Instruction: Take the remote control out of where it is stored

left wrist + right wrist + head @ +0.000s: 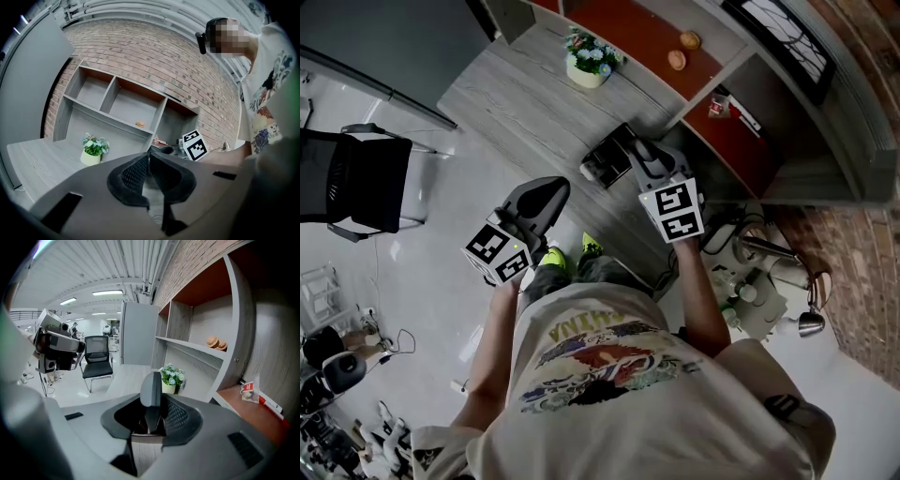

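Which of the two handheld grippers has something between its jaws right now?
The right gripper: its jaws are clamped on a slim grey remote control. The left gripper differs in that its jaws meet with nothing between them.

Smooth, faintly shiny grey plastic on the remote control (151,385). Matt grey plastic shell on the right tool (157,404), with ribbed dark pads (177,414). Same matt shell and finely textured black lining on the left tool (149,157). Matt grey wood-grain on tabletop (516,84) and shelf (117,101). Rough brick on the wall (154,61). Glossy pale floor (431,272).
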A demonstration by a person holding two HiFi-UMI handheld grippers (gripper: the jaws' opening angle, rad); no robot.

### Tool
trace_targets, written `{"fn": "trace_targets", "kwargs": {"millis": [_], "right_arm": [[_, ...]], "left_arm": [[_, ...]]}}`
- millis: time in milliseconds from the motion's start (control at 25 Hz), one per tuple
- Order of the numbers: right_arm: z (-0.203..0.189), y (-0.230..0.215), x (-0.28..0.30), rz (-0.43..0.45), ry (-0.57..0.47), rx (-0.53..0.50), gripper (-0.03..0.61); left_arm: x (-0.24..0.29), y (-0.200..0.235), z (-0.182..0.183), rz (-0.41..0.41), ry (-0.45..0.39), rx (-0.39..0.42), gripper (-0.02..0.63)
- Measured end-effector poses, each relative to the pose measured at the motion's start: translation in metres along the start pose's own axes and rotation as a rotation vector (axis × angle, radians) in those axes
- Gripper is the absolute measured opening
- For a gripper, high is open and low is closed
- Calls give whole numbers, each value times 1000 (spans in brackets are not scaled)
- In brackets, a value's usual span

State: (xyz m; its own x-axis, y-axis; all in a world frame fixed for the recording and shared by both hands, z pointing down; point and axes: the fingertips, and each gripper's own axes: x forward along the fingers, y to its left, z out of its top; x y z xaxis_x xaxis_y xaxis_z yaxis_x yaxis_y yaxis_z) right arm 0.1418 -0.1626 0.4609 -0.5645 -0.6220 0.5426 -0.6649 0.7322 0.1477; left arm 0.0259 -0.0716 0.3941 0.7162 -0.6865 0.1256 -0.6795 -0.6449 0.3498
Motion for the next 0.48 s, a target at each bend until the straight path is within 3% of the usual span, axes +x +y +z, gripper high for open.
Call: {"fn": "trace_targets", "kwargs": {"millis": [480], "right_arm": [[26,7,-15,2,-75,-4,118]], "left_arm": [[4,-10,7,-30,13,45,6]]}}
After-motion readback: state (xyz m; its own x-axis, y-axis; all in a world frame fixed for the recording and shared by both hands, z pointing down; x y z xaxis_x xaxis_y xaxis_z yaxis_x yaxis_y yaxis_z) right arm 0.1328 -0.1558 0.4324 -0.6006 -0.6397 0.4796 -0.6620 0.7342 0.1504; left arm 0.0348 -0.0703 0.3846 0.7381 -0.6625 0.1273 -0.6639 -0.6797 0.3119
